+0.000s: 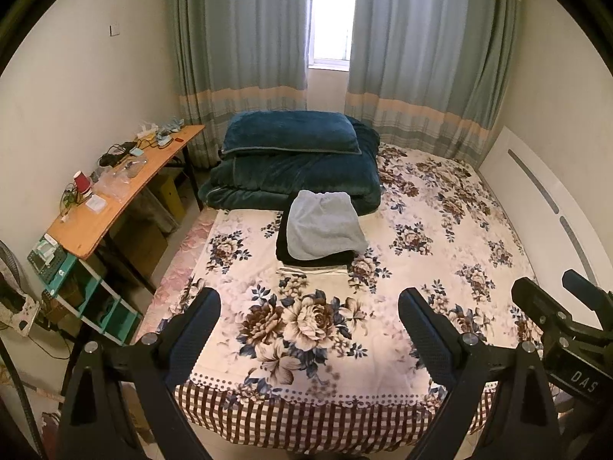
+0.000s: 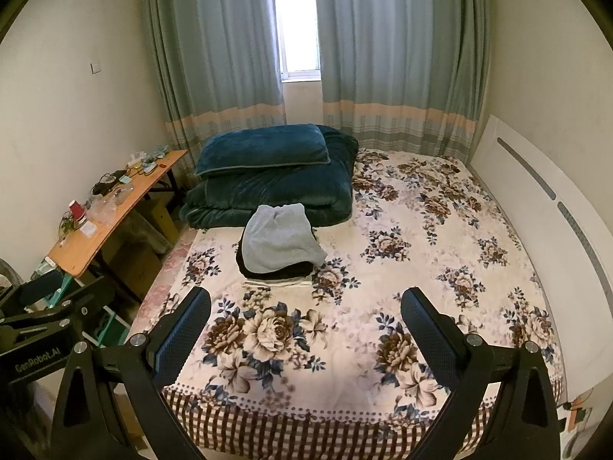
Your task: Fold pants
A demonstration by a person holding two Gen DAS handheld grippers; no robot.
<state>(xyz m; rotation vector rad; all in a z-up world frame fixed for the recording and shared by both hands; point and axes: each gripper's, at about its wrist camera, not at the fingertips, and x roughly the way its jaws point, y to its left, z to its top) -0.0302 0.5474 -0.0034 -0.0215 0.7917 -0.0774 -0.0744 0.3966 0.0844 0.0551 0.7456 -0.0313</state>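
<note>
A grey garment (image 1: 322, 226) lies crumpled on top of a stack of folded dark clothes (image 1: 312, 257) in the middle of the floral bed (image 1: 421, 237). It shows the same way in the right wrist view (image 2: 281, 239), on the dark stack (image 2: 276, 270). My left gripper (image 1: 309, 308) is open and empty, held above the near end of the bed, well short of the pile. My right gripper (image 2: 305, 308) is open and empty too, beside the left one. The right gripper also shows at the right edge of the left wrist view (image 1: 555, 306).
A folded dark teal quilt and pillow (image 1: 295, 161) sit behind the clothes pile. A cluttered wooden desk (image 1: 126, 195) stands left of the bed, with teal shelves (image 1: 99, 303) below. A white headboard (image 1: 536, 191) runs along the right. Curtains (image 1: 421, 57) and a window are at the back.
</note>
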